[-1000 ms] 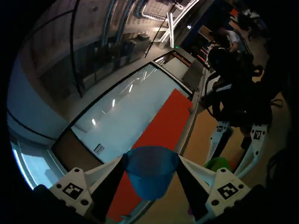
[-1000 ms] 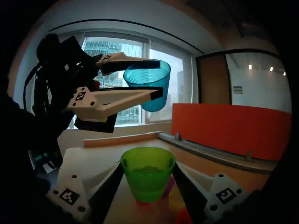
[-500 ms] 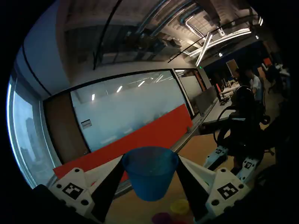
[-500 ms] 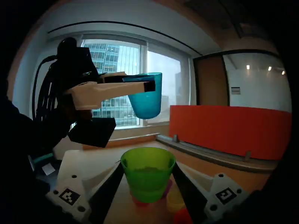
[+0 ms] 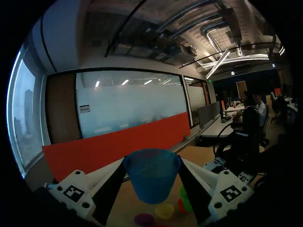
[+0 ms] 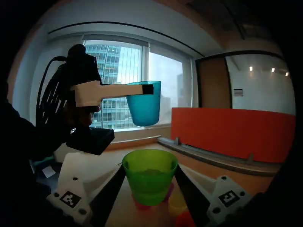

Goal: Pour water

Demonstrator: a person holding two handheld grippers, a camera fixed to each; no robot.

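1. In the right gripper view the green cup (image 6: 150, 176), between the right claw's (image 6: 150, 181) fingers, covers most of the small coloured pieces on the desk (image 6: 200, 166). A yellow piece (image 6: 176, 204) and a red piece (image 6: 185, 218) peek out, too blurred to identify.
2. Whether the green cup holds water cannot be told through its wall.
3. The left claw (image 6: 147, 89) shows side-on, its far finger hidden behind the near one and the blue cup (image 6: 144, 103). The hand (image 6: 81, 113) holding it is a dark silhouette.
4. In the left gripper view a claw finger hides all but a sliver of the green cup.
5. There, a purple piece (image 5: 144, 218) is cut off at the lower edge.
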